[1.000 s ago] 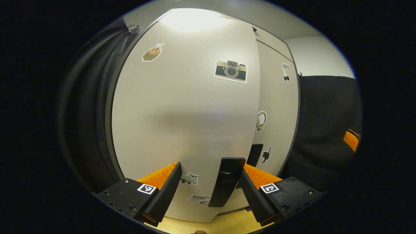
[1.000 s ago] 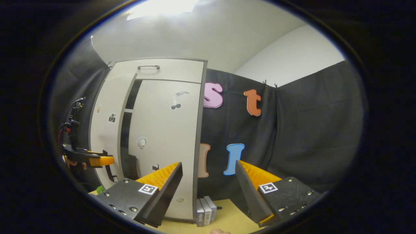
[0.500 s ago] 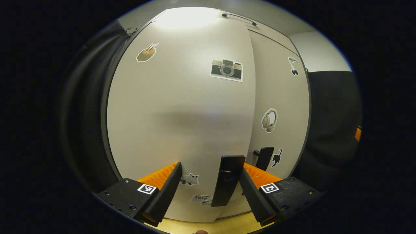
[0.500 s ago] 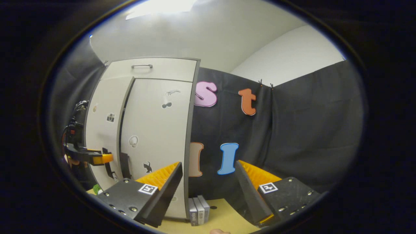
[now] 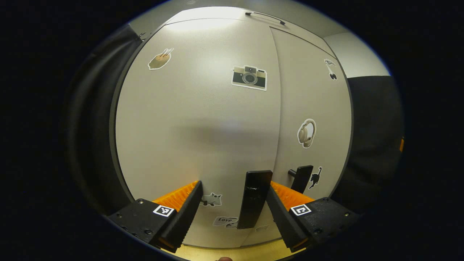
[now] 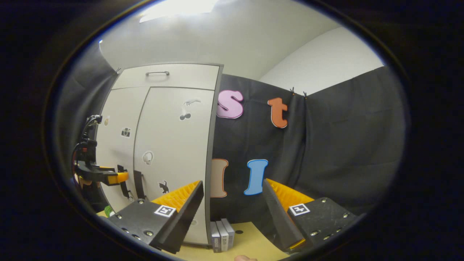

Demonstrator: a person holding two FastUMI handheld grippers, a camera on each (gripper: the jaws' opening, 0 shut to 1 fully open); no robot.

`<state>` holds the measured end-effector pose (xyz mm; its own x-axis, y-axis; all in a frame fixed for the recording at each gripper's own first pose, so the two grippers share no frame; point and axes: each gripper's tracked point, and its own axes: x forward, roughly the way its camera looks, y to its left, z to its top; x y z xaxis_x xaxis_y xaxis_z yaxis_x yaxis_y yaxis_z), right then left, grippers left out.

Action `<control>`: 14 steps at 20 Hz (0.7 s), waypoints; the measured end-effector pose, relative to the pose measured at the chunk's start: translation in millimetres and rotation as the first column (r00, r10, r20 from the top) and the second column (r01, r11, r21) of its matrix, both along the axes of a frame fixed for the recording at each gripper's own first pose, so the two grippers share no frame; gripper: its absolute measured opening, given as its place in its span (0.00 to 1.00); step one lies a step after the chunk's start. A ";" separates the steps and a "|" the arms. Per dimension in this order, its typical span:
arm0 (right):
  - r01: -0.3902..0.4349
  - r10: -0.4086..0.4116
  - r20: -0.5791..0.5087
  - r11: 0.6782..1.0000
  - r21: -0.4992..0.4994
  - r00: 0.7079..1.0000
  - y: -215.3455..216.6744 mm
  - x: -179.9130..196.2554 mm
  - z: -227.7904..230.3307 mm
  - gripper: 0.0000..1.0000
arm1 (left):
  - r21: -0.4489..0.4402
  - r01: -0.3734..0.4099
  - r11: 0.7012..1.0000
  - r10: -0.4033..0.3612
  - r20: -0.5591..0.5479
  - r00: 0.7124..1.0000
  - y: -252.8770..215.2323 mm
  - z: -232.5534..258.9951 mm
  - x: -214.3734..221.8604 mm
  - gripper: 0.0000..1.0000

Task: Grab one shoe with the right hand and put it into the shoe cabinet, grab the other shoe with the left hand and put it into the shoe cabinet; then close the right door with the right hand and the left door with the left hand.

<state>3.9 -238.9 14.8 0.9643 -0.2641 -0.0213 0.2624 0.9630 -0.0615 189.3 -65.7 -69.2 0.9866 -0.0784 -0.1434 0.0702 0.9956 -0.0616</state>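
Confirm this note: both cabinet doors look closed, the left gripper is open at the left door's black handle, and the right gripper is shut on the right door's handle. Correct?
Not quite. In the right gripper view the right gripper is open and holds nothing, back from the shoe cabinet. The rest stands: the left gripper view shows the left gripper open, with the left door's black handle between its fingers, and both doors look closed.

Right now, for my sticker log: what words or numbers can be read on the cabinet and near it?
"Love": sticker low on the left door; the rest hides behind the handle.
Grey boxes beside the cabinet: print too small to read.
Other stickers: pictures, no words.
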 end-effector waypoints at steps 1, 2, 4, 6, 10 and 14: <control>0.001 -0.001 -0.001 1.000 0.000 1.000 -1.0 0.6 0.0 0.97 | 0.001 0.000 1.000 0.000 0.000 1.000 -0.3 -0.4 0.7 1.00; 0.003 -0.003 -0.002 1.000 0.000 1.000 -2.9 0.1 -0.9 0.97 | -0.001 0.000 1.000 0.000 -0.004 1.000 -0.6 -1.1 0.0 1.00; 0.006 -0.006 -0.006 1.000 0.003 1.000 -4.1 1.0 -2.7 0.98 | -0.003 0.001 1.000 -0.001 -0.003 1.000 -0.7 -1.2 0.6 1.00; 0.004 -0.004 -0.008 1.000 0.007 1.000 -4.4 1.4 -4.0 0.98 | -0.003 0.002 1.000 -0.002 -0.002 1.000 -0.7 -0.8 1.2 1.00; -0.005 0.005 -0.012 1.000 0.011 1.000 -1.6 2.9 -6.5 0.97 | -0.003 0.005 1.000 -0.005 -0.002 1.000 -0.5 -0.7 2.0 1.00; -0.010 0.010 -0.023 1.000 0.011 1.000 0.8 2.0 -11.9 0.97 | -0.005 0.007 1.000 -0.007 -0.004 1.000 -0.7 -1.3 2.7 1.00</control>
